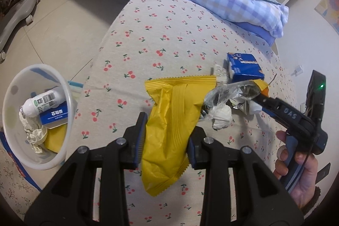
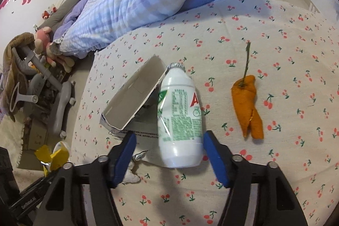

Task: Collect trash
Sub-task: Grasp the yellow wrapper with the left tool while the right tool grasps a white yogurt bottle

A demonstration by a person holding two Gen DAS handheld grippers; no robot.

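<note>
The left tool [image 1: 166,137] grips a yellow snack wrapper [image 1: 169,118] between its blue pads; the wrapper hangs crumpled above the cherry-print bed sheet [image 1: 161,35], its sealed top edge spread out on the far side of the fingers. To the left, at the bed's edge, sits a translucent white bin [image 1: 63,103]. It holds a small white bottle [image 1: 42,104], a blue carton [image 1: 56,115], crumpled paper [image 1: 35,132] and something yellow.

To the right in the left wrist view, the right tool [image 1: 260,96] reaches into a pile of trash beside a blue box [image 1: 243,67], with clear crinkled plastic [image 1: 231,92] and white tissue [image 1: 221,118] at its tip. The person's hand [image 1: 296,166] holds its handle.

In the right wrist view, the right tool [image 2: 169,154] stands open, its fingers on either side of the base of a white drink bottle [image 2: 180,113] with green print that lies on the sheet, foil top pointing away. Neither pad clearly touches it. An opened cardboard carton [image 2: 133,99] lies just left of the bottle, and an orange peel with a stem [image 2: 247,103] lies apart to the right. A plaid quilt [image 2: 131,3] is heaped at the far side of the bed.
</note>
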